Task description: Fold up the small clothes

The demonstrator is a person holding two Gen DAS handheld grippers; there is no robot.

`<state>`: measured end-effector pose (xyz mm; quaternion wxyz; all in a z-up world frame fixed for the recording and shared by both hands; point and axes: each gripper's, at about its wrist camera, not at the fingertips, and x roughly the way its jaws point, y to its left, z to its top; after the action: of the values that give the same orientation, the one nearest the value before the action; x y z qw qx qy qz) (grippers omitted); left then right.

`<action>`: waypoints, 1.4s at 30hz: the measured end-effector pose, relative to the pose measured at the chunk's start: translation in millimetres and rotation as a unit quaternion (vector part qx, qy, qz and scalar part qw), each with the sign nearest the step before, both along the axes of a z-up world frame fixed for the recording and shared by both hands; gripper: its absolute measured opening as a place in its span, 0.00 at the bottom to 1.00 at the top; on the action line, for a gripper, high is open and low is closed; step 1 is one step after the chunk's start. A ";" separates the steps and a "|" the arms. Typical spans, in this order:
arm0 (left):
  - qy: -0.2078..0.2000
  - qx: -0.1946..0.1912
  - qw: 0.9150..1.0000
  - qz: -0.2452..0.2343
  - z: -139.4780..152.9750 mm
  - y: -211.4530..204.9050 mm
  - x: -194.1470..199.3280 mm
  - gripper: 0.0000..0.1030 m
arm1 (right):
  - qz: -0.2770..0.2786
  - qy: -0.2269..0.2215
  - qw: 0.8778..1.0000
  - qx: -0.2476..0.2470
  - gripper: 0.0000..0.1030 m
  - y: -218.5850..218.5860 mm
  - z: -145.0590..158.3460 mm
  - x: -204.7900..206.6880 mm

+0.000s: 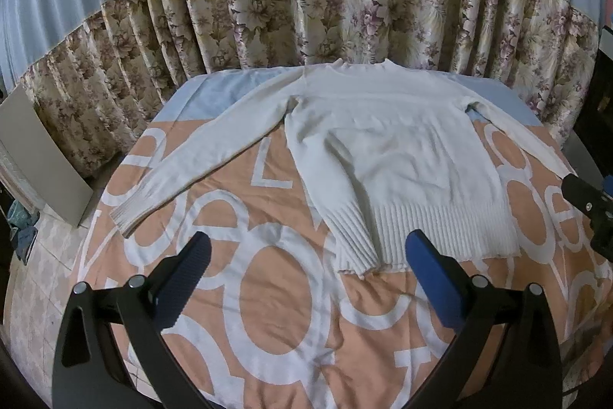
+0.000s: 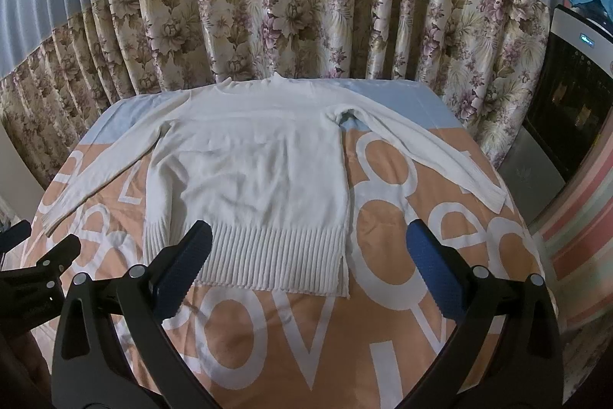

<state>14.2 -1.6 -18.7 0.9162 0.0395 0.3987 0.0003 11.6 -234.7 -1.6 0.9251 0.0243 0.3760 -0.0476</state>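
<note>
the white sweater (image 1: 387, 156) lay flat on the orange-and-white bedspread (image 1: 276, 317), collar at 12 o'clock, sleeves splayed toward 8 and 4. folding looked not yet begun. the left gripper (image 1: 306, 255) and right gripper (image 2: 308, 253) hovered wide apart, holding nothing. next probably called for pinching a sleeve cuff (image 2: 496, 200) inward. the floral curtain (image 2: 306, 18) stood clear behind; nothing blocked.
</note>
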 end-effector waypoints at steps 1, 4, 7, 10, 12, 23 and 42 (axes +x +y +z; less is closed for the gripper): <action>0.000 0.000 1.000 0.001 -0.6 0.2 0.9 0.99 | 0.000 0.000 1.000 0.000 0.97 -0.2 0.4 -0.8; 0.000 -0.001 1.000 0.002 -1.0 1.1 2.5 0.99 | -0.001 0.001 1.000 0.000 0.97 -0.8 0.4 0.2; 0.000 0.000 1.000 0.002 -1.1 1.2 2.4 0.99 | -0.003 0.002 1.000 0.002 0.97 -3.8 1.0 4.4; 0.000 0.000 1.000 0.002 -0.9 1.3 2.1 0.99 | -0.003 0.001 1.000 0.002 0.97 -4.0 0.8 4.1; -0.001 0.001 1.000 0.003 -1.0 1.9 2.7 0.99 | -0.003 0.001 1.000 0.003 0.97 -4.9 0.4 4.8; 0.001 0.008 1.000 0.006 -4.5 1.4 5.3 0.99 | -0.006 0.000 1.000 0.008 0.97 -10.2 -1.5 5.8; -0.004 0.009 1.000 0.009 -6.9 -2.1 4.8 0.99 | -0.008 -0.003 1.000 0.009 0.97 -18.1 -2.7 2.2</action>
<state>19.0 -3.7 -25.6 0.9175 0.0438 0.3952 0.0122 13.7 -252.8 -4.2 0.9256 0.0355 0.3733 -0.0519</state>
